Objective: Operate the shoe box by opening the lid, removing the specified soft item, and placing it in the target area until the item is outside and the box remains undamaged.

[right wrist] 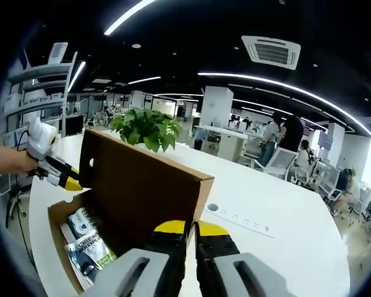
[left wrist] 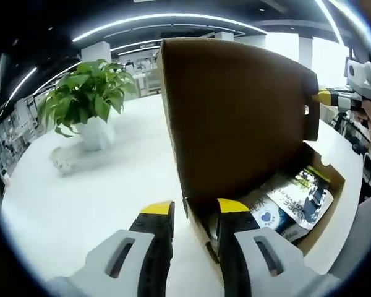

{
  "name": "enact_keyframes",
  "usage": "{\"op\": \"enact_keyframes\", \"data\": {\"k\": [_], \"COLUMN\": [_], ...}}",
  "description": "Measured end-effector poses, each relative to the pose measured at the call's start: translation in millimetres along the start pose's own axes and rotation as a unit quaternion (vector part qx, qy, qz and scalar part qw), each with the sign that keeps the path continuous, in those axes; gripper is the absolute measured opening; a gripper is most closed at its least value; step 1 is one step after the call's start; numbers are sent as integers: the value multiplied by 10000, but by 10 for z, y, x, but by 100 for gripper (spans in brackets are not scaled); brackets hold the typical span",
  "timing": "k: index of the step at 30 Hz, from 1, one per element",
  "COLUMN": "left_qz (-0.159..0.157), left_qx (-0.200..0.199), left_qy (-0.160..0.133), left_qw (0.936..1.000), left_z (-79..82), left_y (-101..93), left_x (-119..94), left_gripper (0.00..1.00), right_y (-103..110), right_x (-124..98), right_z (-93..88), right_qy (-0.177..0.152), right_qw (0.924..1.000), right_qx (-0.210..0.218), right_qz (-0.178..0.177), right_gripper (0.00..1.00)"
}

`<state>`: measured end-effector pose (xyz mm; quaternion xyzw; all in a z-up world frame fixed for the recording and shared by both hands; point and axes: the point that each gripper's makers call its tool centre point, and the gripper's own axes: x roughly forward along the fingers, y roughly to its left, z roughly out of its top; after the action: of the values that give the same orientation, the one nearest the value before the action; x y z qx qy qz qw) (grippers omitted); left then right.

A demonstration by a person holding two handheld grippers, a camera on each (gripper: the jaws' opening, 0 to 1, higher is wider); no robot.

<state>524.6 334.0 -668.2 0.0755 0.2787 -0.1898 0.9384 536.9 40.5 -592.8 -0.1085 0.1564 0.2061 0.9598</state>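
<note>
A brown cardboard shoe box [left wrist: 324, 223] lies on the white table [left wrist: 80, 204] with its lid [left wrist: 235, 117] standing upright. Inside lie soft printed packets [left wrist: 297, 198], one with a blue heart. My left gripper [left wrist: 195, 209] is open and straddles the box's wall near a corner, one jaw outside and one inside. My right gripper [right wrist: 191, 228] is shut on the free edge of the lid [right wrist: 142, 185]. The box [right wrist: 59, 232] and its packets [right wrist: 86, 247] lie below that lid. The right gripper [left wrist: 321, 98] pinches the lid's far edge in the left gripper view. A hand holds the left gripper [right wrist: 71, 180] at the box's far end.
A potted green plant [left wrist: 86, 99] stands on the table beyond the box, seen again behind the lid [right wrist: 145, 127]. A white power strip [right wrist: 241, 219] lies on the table [right wrist: 284, 235] to the right. People sit at desks [right wrist: 272, 133] further back.
</note>
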Motion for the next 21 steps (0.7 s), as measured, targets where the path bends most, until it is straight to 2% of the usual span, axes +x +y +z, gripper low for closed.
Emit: {"op": "enact_keyframes", "data": {"k": [21], "left_qz": [105], "left_qx": [-73], "left_qy": [-33], "left_qw": [9999], "left_z": [12], "left_y": [104], "left_x": [55], "left_gripper": [12], "right_y": [-55], "right_x": [113], "right_z": [-5], "right_qy": [61], "right_qw": [9999], "right_qx": [58], "right_qz": [65], "right_gripper": [0]}}
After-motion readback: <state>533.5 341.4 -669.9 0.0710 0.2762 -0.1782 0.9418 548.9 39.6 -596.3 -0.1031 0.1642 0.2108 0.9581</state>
